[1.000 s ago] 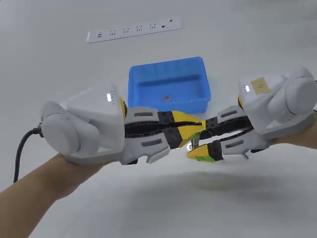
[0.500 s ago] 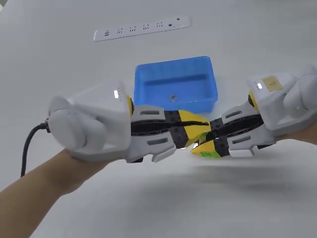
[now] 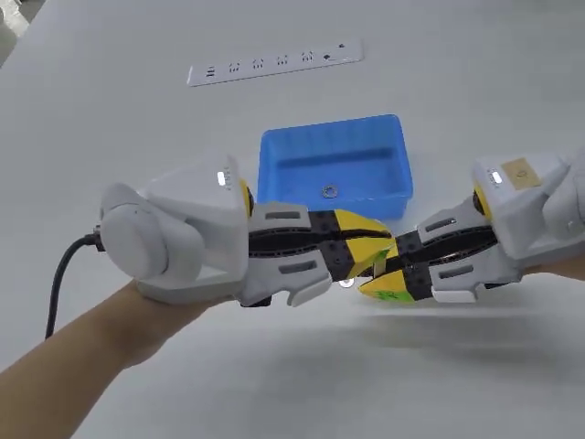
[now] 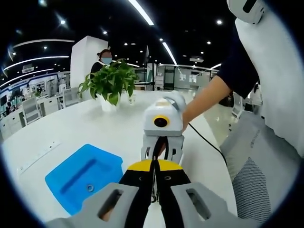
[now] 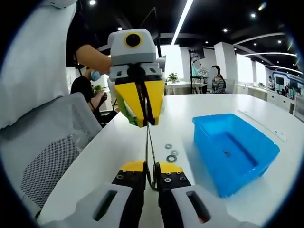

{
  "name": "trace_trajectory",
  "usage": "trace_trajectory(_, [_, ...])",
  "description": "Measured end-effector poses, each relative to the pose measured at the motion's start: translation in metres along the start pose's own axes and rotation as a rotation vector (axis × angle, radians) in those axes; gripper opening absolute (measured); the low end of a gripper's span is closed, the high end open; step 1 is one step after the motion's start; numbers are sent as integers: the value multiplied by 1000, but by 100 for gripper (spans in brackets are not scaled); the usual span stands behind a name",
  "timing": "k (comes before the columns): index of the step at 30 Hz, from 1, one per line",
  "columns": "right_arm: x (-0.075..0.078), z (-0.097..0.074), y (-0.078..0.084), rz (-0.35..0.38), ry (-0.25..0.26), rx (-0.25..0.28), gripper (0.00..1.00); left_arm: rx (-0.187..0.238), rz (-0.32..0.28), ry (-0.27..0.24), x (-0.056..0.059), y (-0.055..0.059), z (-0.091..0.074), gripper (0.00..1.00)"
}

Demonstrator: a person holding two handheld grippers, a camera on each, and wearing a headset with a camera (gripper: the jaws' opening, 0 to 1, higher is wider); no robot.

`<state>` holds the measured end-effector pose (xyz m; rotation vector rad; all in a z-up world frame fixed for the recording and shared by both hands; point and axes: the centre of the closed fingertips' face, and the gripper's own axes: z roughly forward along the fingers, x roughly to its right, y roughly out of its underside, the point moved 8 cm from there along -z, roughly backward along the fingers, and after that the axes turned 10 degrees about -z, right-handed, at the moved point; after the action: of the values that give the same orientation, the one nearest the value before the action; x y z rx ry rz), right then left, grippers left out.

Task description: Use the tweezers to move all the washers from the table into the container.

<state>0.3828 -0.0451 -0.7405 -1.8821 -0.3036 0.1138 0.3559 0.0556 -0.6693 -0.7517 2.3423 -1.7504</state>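
Thin dark metal tweezers (image 5: 149,147), two slim legs, stretched between the two grippers. Left gripper (image 3: 379,245): glossy white plastic shell, black ribbed fingers, yellow wedge tips, jaws narrow and pinched onto one end of the tweezers. Right gripper (image 3: 388,279): same build, a green patch on one yellow tip, jaws drawn close and clamped on the other end. Grippers tip to tip above the table (image 3: 439,82), just in front of the container.

Container (image 3: 331,125): blue moulded plastic tray, rectangular, rounded corners, shallow ribbed walls. One washer (image 3: 329,191) inside on its floor, a small flat metal ring lying near the middle.

Three more washers (image 5: 171,158) on the table, grey flat rings in a loose cluster, close together, beside the container and below the tweezers in the right gripper view. In the head view, one ring peeking out under the meeting tips.

Table smooth, matte, white. Long white power strip (image 3: 274,64) lying flat beyond the container, well apart from it. Black cable (image 3: 59,274) from the back of the left gripper. Grey mesh chair (image 5: 47,161) beside the table edge. Leafy green plant (image 4: 111,83) in a white pot at the far end of the table.
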Motion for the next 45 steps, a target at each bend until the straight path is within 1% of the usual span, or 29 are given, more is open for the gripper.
trace_trajectory(3, [0, 2, -2, 2, 2, -1, 9, 7, -17, -6, 0, -3, -3, 6])
trace_trajectory(4, [-1, 2, -3, -2, 2, -2, 8, 28, -38, 1, 1, -5, -4, 7])
trace_trajectory(5, [-1, 3, -4, 0, 3, -3, 8, 36, -47, 3, 1, -7, -6, 9])
trace_trajectory(8, [0, 3, -7, 0, 8, -8, 9, 42, -41, -15, 0, -11, -12, 15])
trace_trajectory(10, [0, 2, -10, -4, 18, -12, 9, 36, -30, -27, 0, -11, -16, 17])
trace_trajectory(11, [1, 1, -12, -5, 24, -12, 9, 32, -29, -23, 2, -11, -20, 21])
trace_trajectory(12, [2, 0, -14, -5, 32, -10, 9, 32, -39, -14, 4, -11, -23, 24])
trace_trajectory(13, [2, -1, -15, -5, 35, -7, 9, 33, -63, -3, 8, -10, -26, 28])
trace_trajectory(14, [3, -2, -17, -5, 39, -4, 9, 24, -60, -5, 10, -9, -29, 31])
trace_trajectory(15, [3, -3, -20, -8, 46, 1, 9, 0, -33, -20, 12, -8, -33, 30])
trace_trajectory(16, [3, -4, -21, -6, 49, 4, 9, -13, -27, -30, 13, -6, -37, 30])
trace_trajectory(19, [3, -7, -28, -12, 57, 8, 9, -18, -37, -53, 18, -2, -47, 37])
trace_trajectory(20, [3, -8, -30, -13, 58, 7, 9, -12, -42, -79, 18, 0, -52, 40])
trace_trajectory(21, [3, -9, -32, -15, 60, 3, 9, -6, -58, -90, 19, 1, -56, 42])
trace_trajectory(22, [3, -11, -35, -24, 60, -4, 9, 3, -69, -116, 20, 2, -60, 47])
trace_trajectory(23, [2, -12, -38, -34, 58, -8, 9, 4, -66, -136, 20, 3, -63, 50])
trace_trajectory(24, [2, -14, -40, -38, 59, -11, 9, 9, -65, -172, 20, 3, -67, 54])
trace_trajectory(25, [2, -16, -42, -41, 59, -12, 9, 22, -70, -182, 21, 2, -70, 58])
trace_trajectory(27, [2, -19, -48, -53, 60, -12, 9, 59, -77, -212, 23, 1, -76, 60])
trace_trajectory(29, [4, -23, -53, -57, 64, -11, 9, 79, -88, -227, 25, 1, -81, 62])
trace_trajectory(32, [11, -29, -62, -69, 83, -9, 9, 101, -105, -247, 27, 3, -87, 65])
trace_trajectory(35, [19, -34, -72, -79, 107, 3, 9, 189, -173, -250, 30, 4, -94, 69])
trace_trajectory(36, [22, -35, -75, -80, 112, 7, 9, 199, -179, -256, 30, 6, -96, 71])
trace_trajectory(37, [26, -35, -79, -87, 122, 13, 9, 205, -180, -262, 30, 8, -99, 72])
trace_trajectory(42, [43, -34, -90, -114, 133, 6, 9, 196, -201, -283, 31, 18, -106, 75])
trace_trajectory(45, [56, -31, -91, -119, 146, 1, 9, 231, -212, -304, 31, 20, -108, 80])
